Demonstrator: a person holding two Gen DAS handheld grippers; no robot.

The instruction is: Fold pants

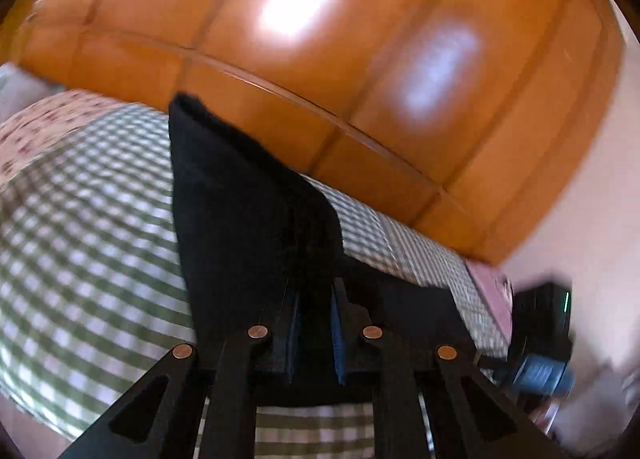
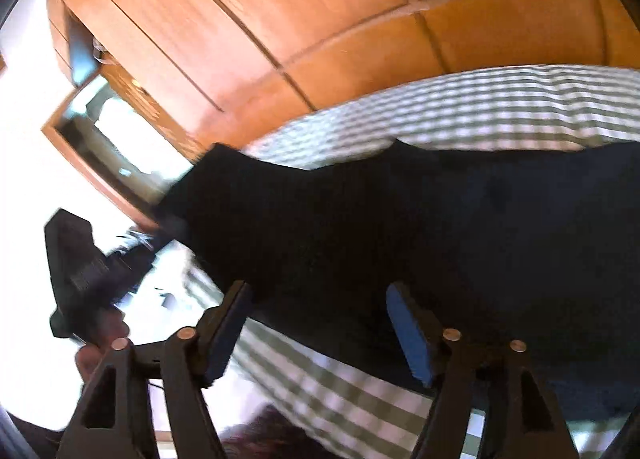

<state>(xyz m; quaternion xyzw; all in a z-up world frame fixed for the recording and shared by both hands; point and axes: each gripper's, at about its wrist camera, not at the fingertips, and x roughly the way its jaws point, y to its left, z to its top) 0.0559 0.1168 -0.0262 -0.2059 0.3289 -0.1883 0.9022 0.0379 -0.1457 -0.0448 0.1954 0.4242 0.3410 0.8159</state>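
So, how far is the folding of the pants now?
Early to middle stage. Done: the black pants lie on the green checked bedsheet. In hand: the left claw is shut on a raised part of the cloth, while the right claw is open over the pants. Left: laying that part down and the later folds.

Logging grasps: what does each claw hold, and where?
Left claw is shut on the black pants, gripping a lifted fold at their near edge. Right claw is open, holding nothing.

Green-checked bedsheet (image 1: 88, 259), wooden wardrobe (image 1: 360, 79).
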